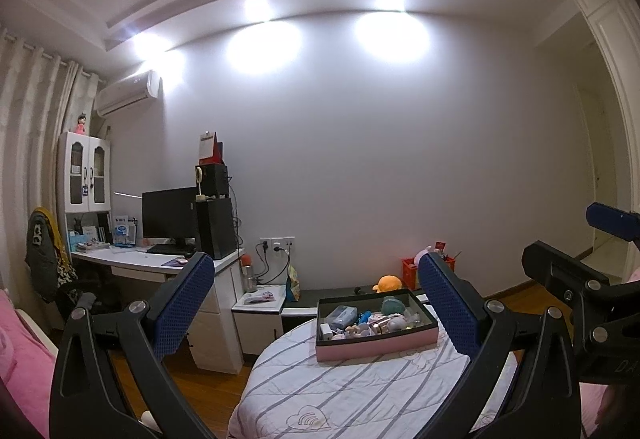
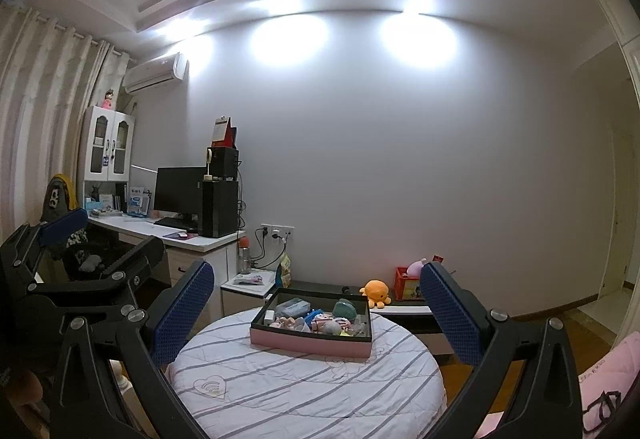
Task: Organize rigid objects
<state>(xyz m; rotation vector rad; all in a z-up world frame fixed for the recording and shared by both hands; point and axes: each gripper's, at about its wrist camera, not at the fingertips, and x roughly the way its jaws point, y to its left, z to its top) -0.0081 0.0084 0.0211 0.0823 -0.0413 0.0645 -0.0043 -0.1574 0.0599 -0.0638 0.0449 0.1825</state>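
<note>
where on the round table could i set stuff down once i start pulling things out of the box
The striped cloth of the round table is bare in front of the pink box, from its near wall to the table's near edge. A narrower bare strip shows on each side of the box. The box's inside is crowded with small items. Both the left gripper and right gripper are open.

Left tool [image 1: 316, 303]: two black plastic arms of open triangular frame, each ending in a long finger faced with a dark blue pad [image 1: 184, 307] of fine dimpled texture. Round silver screw heads [image 1: 137, 306] sit at the pivots. Right tool [image 2: 316, 309]: identical build, black frame, blue dimpled pads [image 2: 450, 313], silver screws [image 2: 498, 315] at the joints. Seen from the left camera, the right tool's side carries several smaller silver bolts and faint embossed lettering, not legible.
</note>
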